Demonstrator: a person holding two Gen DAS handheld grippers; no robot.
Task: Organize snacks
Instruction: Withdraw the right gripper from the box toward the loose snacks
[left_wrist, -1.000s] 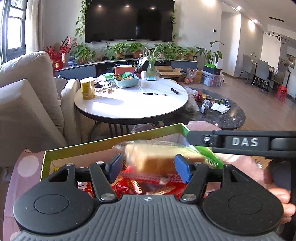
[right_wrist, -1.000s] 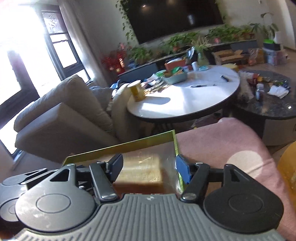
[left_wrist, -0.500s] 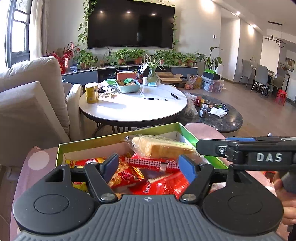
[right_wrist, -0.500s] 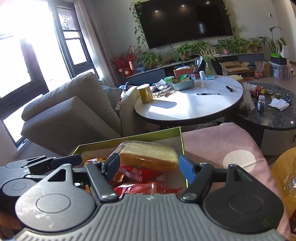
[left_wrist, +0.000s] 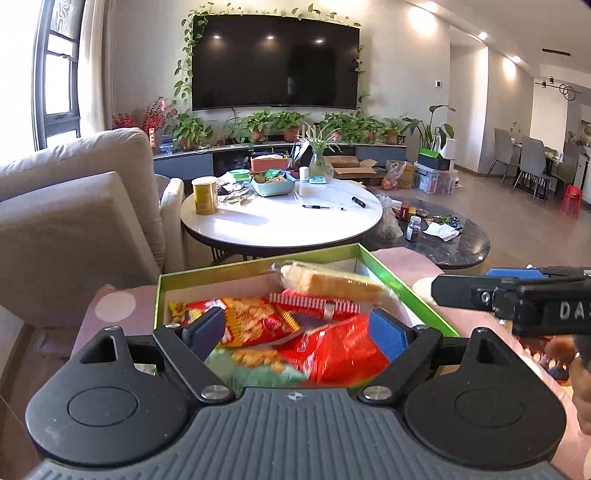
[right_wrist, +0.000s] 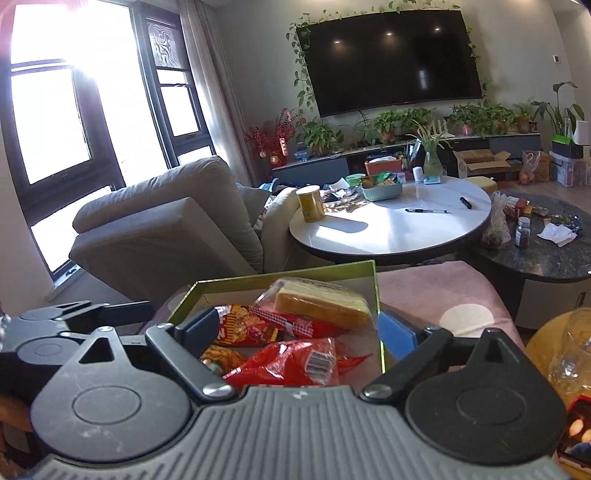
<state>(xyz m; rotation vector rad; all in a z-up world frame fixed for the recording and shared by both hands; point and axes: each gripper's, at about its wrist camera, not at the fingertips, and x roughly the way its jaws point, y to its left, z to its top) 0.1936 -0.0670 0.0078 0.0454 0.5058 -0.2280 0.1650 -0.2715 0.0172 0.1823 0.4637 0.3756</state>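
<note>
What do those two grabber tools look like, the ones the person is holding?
Both are black plastic. The left tool has a grey ribbed base, two round black discs, silver screws, one dark finger and one bright blue finger. The right tool looks the same. Seen from the side, it carries white letters "DAS" and a blue strip on top. No sleeves or cables show.

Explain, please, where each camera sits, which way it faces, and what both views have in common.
Left wrist: sits on the left gripper, jaws opening and empty, facing the green box of snacks; the right gripper and a hand show at right.
Right wrist: sits on the right gripper, facing the same box from its right; the left gripper shows at left.
Shared: box, wrapped bread, white round table, television.
</note>
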